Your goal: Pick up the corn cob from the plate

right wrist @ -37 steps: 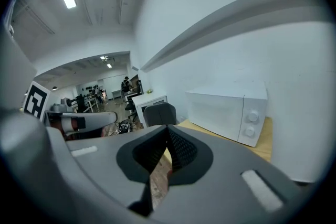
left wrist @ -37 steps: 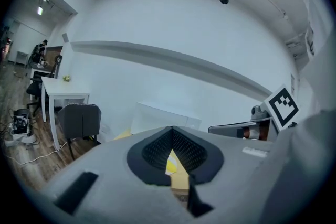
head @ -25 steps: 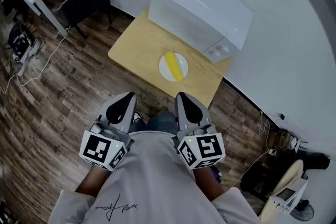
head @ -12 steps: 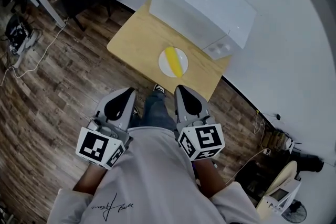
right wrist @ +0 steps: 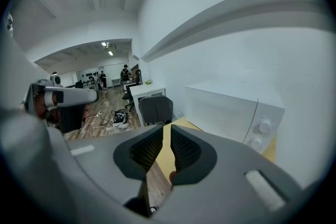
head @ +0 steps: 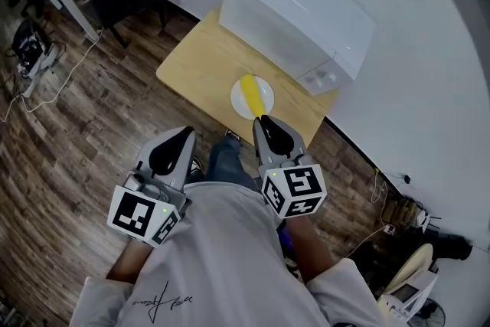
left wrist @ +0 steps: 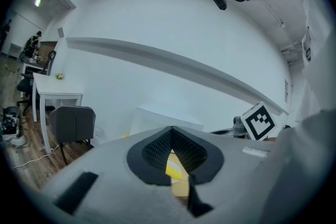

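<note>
- Since the earlier frames, the right tool (head: pixel 262 119) moved up the head view toward the plate (head: pixel 267 97), and its tip now sat just short of the plate's lower edge.
- Its jaws had just been opening and stood a narrow slot apart. Nothing was between them, and only the counter (head: pixel 197 65) showed through the gap.
- The left tool (head: pixel 187 133) hung to the lower left of the plate, well apart from it. Its jaws were together at the tips and held nothing.
- The corn cob (head: pixel 251 94) lay untouched on the plate, directly up-frame of the right tool, which was plainly the nearer of the two.
- The cob's long axis ran from upper left to lower right in the head view, with its lower end pointing roughly at the right tool.
- By my reading the approach was nearly end-on, so the jaws would need to open wider and close across the cob's width.
- The plate held only the cob and sat toward the counter's lower right corner, near the white microwave (head: pixel 298 8).
- The microwave's inside could not be seen.
</note>
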Demonstrator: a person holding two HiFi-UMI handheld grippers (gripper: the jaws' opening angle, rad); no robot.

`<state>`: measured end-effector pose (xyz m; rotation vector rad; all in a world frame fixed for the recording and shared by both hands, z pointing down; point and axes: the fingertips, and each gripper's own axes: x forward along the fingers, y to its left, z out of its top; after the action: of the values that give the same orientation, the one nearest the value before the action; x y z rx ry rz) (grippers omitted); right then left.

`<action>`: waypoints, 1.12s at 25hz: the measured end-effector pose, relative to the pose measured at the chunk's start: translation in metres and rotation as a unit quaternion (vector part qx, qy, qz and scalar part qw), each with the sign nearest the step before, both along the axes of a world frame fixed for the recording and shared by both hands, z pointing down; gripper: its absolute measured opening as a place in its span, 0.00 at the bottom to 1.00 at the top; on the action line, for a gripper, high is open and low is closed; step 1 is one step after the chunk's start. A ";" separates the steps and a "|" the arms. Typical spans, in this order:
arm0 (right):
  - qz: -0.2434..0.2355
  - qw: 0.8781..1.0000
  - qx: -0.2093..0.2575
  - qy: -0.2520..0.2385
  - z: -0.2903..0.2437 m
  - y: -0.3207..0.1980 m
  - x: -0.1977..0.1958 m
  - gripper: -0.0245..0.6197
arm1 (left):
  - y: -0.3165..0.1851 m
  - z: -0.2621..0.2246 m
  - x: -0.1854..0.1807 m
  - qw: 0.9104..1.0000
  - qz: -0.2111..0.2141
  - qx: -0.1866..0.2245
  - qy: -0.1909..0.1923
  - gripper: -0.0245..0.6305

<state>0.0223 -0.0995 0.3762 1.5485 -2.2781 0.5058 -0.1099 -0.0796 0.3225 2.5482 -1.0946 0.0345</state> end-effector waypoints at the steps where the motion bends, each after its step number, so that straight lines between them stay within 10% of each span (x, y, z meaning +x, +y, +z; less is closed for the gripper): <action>1: -0.002 1.000 -0.002 0.001 0.002 -0.003 0.003 0.14 | -0.002 0.000 0.002 1.000 -0.001 0.001 0.000 0.03; 28: -0.024 0.992 -0.108 0.058 0.119 -0.059 0.039 0.20 | -0.022 0.021 0.029 0.999 -0.016 -0.036 -0.031 0.03</action>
<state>0.0614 -0.1583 0.4956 1.3769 -2.0924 0.6112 -0.0813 -0.1019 0.3438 2.4805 -1.1363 0.1424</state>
